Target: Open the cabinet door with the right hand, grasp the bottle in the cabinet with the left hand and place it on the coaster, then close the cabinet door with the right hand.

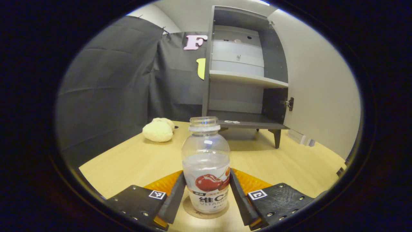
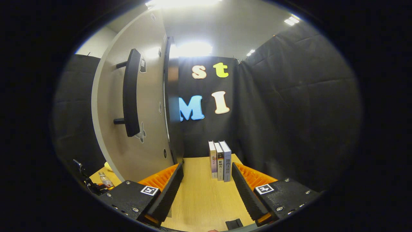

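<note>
Bottle (image 1: pixel 206 167), a clear plastic one with a cherry label and no cap, stands upright between the fingers of my left gripper (image 1: pixel 206 196), its base on the round coaster (image 1: pixel 206 211) on the wooden table (image 1: pixel 128 161). Both fingers lie along the bottle's sides; I cannot tell whether they are pressing or have just let go. Straight ahead of this gripper, well beyond the bottle, the grey cabinet (image 1: pixel 244 74) stands open, its lower shelf bare apart from a small pale mark, and its door (image 1: pixel 318 87) is swung out to the gripper's right. Ahead and to the left, a pale lumpy object (image 1: pixel 158 130) lies on the table.

My right gripper (image 2: pixel 207 190) is spread wide and holds nothing. The door's outer face (image 2: pixel 145 106) with its dark bar handle (image 2: pixel 131 93) rises close on its left. Three upright books (image 2: pixel 220 160) stand ahead of it.

I judge the bottle placed and the door yet to close. The risks: backing the left gripper away at an angle could drag or tip the uncapped bottle and spill it; swinging the door carelessly could clip the left gripper if it lingers nearby.
</note>
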